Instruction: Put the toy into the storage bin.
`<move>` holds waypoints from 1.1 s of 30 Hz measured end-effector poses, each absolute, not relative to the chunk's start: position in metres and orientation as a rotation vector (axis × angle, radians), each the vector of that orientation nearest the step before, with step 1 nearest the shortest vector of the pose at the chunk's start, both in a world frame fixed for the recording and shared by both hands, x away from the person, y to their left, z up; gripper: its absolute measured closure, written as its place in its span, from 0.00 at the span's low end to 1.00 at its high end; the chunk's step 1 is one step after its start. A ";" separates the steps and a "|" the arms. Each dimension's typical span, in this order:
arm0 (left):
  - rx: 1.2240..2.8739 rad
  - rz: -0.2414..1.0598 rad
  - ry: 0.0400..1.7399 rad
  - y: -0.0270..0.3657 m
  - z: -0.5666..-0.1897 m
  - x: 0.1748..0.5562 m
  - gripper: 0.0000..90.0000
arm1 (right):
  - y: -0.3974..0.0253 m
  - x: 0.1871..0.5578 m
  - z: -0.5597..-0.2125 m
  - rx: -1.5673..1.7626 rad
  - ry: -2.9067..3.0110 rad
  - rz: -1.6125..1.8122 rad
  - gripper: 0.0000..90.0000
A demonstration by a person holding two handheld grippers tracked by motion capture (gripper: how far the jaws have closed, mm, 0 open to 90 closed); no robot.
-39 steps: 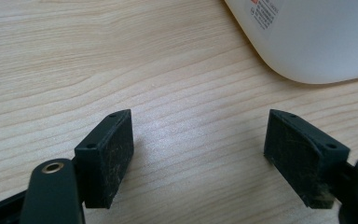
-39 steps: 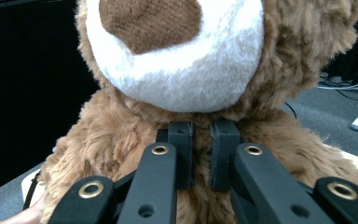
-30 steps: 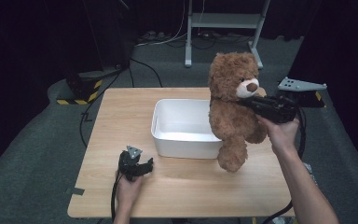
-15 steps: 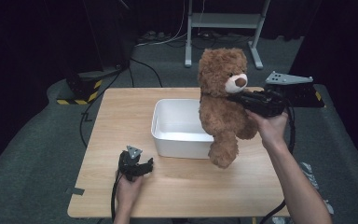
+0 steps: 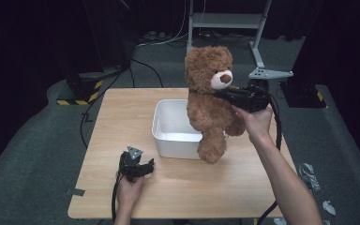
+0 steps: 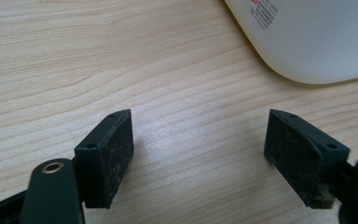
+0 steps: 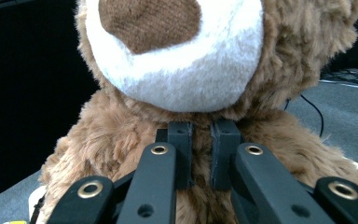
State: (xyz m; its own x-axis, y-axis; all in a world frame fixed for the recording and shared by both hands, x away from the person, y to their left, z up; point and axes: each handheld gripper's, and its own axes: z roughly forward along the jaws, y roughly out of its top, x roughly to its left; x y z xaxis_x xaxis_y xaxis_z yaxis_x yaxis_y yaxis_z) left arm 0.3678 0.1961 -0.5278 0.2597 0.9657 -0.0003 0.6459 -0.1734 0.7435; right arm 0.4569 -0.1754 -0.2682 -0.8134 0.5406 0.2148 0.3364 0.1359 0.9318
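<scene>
A brown teddy bear (image 5: 211,101) with a white muzzle hangs upright in the air, its legs dangling over the right part of a white bin (image 5: 171,136). My right gripper (image 5: 225,95) is shut on the fur just under the bear's chin; in the right gripper view the jaws press together at the bear's neck (image 7: 201,154), below the bear's muzzle (image 7: 177,70). My left gripper (image 5: 149,165) rests on the wooden table (image 5: 122,117) in front of the bin, open, with nothing between its fingers (image 6: 107,154). The bin's rounded corner (image 6: 307,42) lies just ahead of it.
The table sits on grey carpet with dark surroundings. A metal stand (image 5: 225,23) and cables (image 5: 136,65) lie beyond the far edge. A yellow-black striped block (image 5: 82,91) sits on the floor at the left. Bare wood runs left of the bin.
My right gripper has carried the bear leftward and a little up, from beside the bin's right end to over the bin's right part. The left gripper has stayed put.
</scene>
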 end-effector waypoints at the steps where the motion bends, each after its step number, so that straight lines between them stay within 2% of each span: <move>1: 1.902 0.650 1.460 0.196 -0.528 0.368 0.27 | -0.173 0.458 -0.269 0.872 2.233 1.752 0.91; 33: 1.904 0.645 1.459 0.196 -0.528 0.368 0.26 | -0.131 0.481 -0.277 0.890 2.258 1.723 0.91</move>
